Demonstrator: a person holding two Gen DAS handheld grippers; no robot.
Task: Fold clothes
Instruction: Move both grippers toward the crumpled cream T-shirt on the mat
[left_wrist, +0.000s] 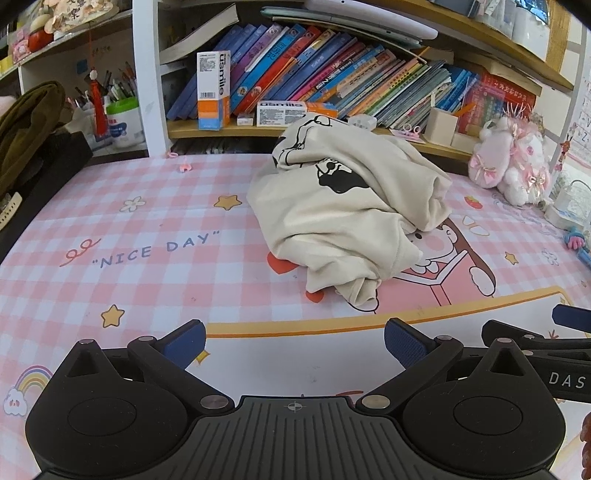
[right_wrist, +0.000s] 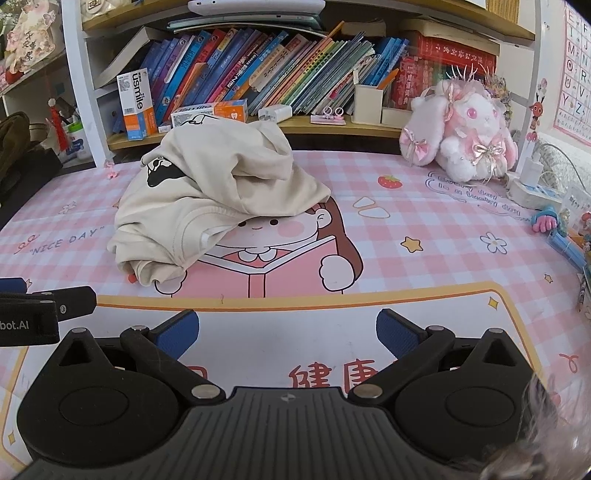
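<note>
A cream garment with a black cartoon print (left_wrist: 347, 206) lies crumpled in a heap on the pink checked desk mat (left_wrist: 147, 229). It also shows in the right wrist view (right_wrist: 214, 199), left of centre. My left gripper (left_wrist: 294, 345) is open and empty, held near the front of the mat, well short of the garment. My right gripper (right_wrist: 287, 334) is open and empty, also near the front, to the right of the left one. Part of the right gripper (left_wrist: 535, 339) shows at the right edge of the left wrist view.
A bookshelf with leaning books (left_wrist: 332, 74) and toothpaste boxes (left_wrist: 213, 88) runs along the back. A pink plush rabbit (right_wrist: 465, 133) sits at the back right. A power strip (right_wrist: 532, 188) and toys (right_wrist: 561, 236) lie at the right edge. A dark bag (left_wrist: 29, 133) stands at the left.
</note>
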